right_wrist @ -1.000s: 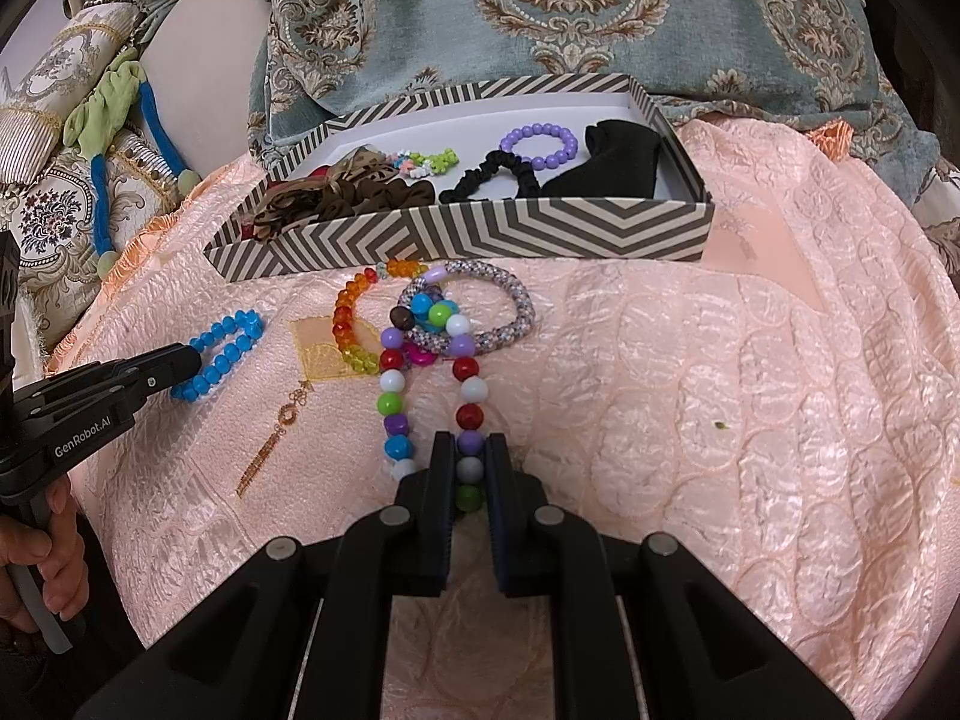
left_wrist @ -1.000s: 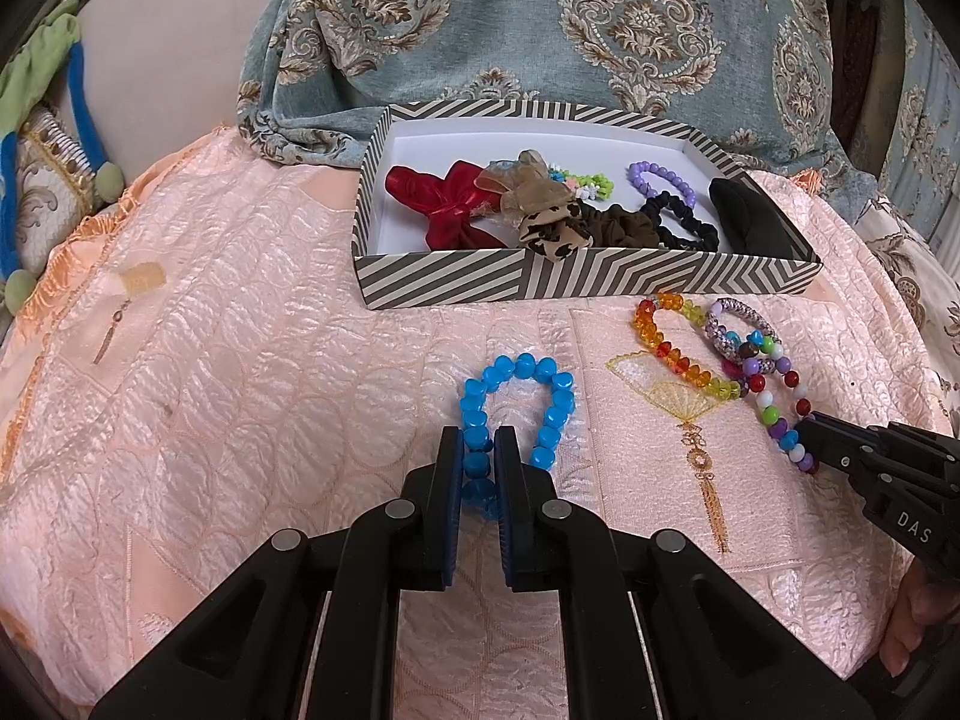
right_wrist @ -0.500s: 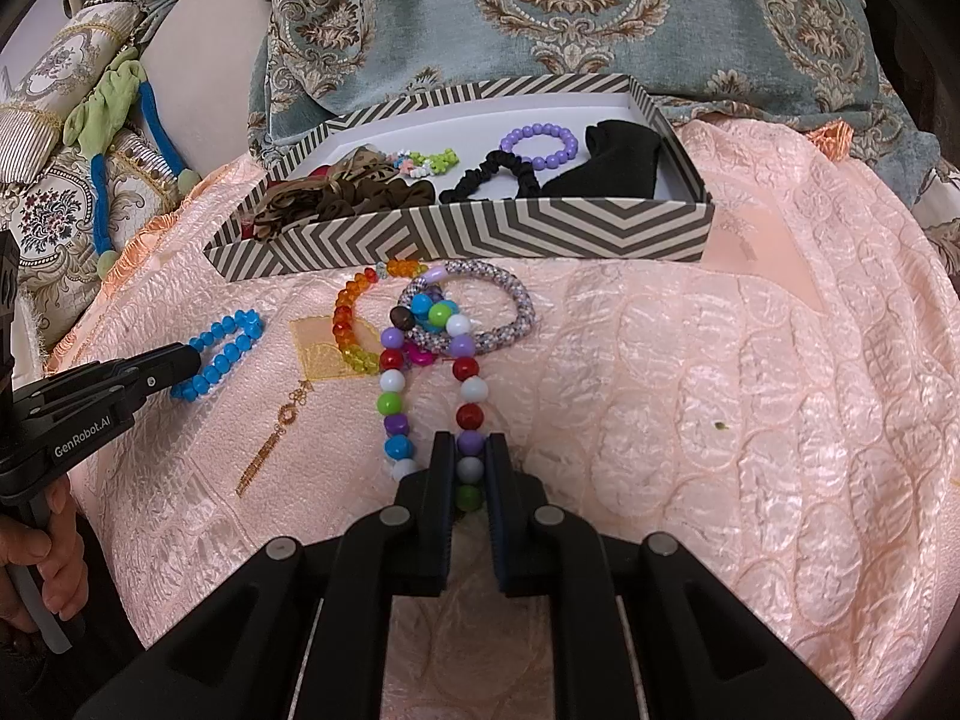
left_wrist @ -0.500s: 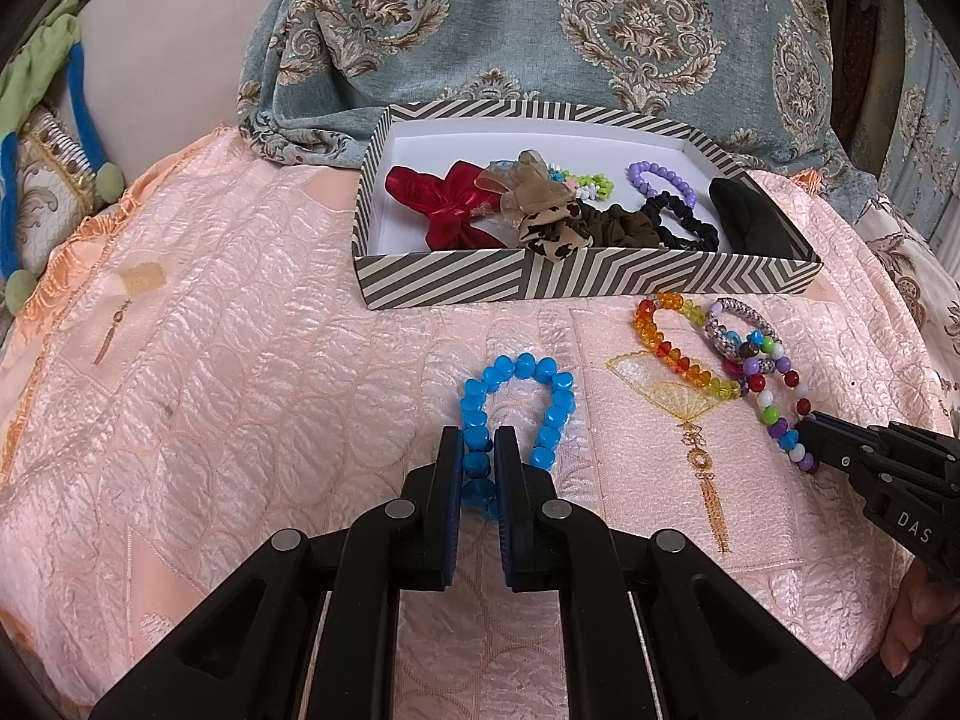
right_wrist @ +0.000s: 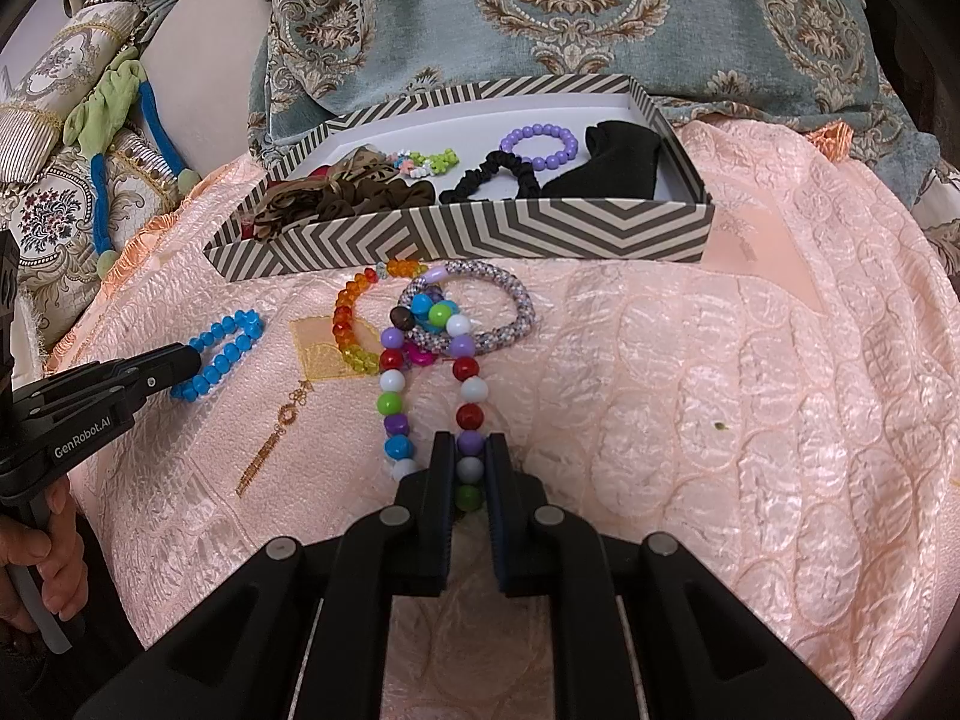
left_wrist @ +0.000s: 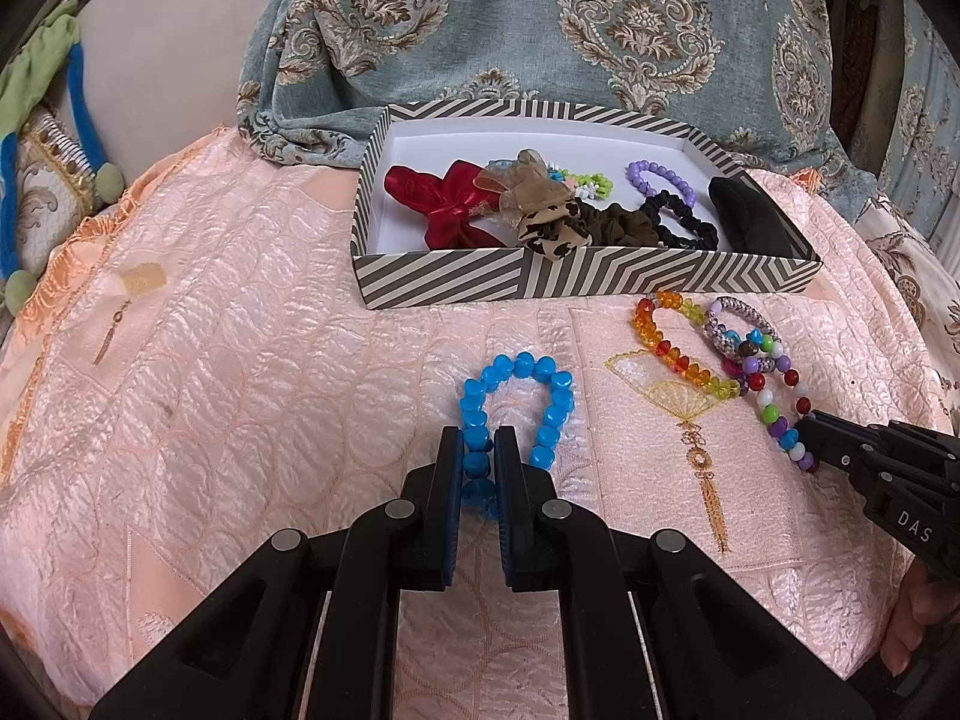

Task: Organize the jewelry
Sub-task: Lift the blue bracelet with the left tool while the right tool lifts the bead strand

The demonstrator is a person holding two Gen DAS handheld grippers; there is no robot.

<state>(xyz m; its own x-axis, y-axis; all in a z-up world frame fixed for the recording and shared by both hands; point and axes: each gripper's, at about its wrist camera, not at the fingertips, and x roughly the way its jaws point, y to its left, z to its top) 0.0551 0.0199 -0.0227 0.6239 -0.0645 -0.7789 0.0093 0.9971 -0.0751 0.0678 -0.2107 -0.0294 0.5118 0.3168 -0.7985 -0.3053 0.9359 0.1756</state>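
My left gripper [left_wrist: 479,441] is shut on the near side of a blue bead bracelet [left_wrist: 543,381] that lies on the pink quilt. My right gripper [right_wrist: 469,447] is shut on the near end of a multicolour bead bracelet [right_wrist: 393,381], which trails back over a grey-purple woven bangle [right_wrist: 513,294]. An orange-yellow bead bracelet [right_wrist: 347,324] lies beside them. The striped box [left_wrist: 600,282] behind holds a red bow, brown scrunchies, a black scrunchie, a purple bead bracelet [left_wrist: 660,175] and a black pouch. In the right wrist view the left gripper [right_wrist: 180,363] and blue bracelet [right_wrist: 234,339] show at left.
The pink quilted cloth [left_wrist: 240,390] covers the surface, with a gold fan embroidery [left_wrist: 678,402] between the bracelets. A blue-grey patterned fabric [left_wrist: 540,30] hangs behind the box. Cushions and a green-blue cord [right_wrist: 114,114] lie at the far left.
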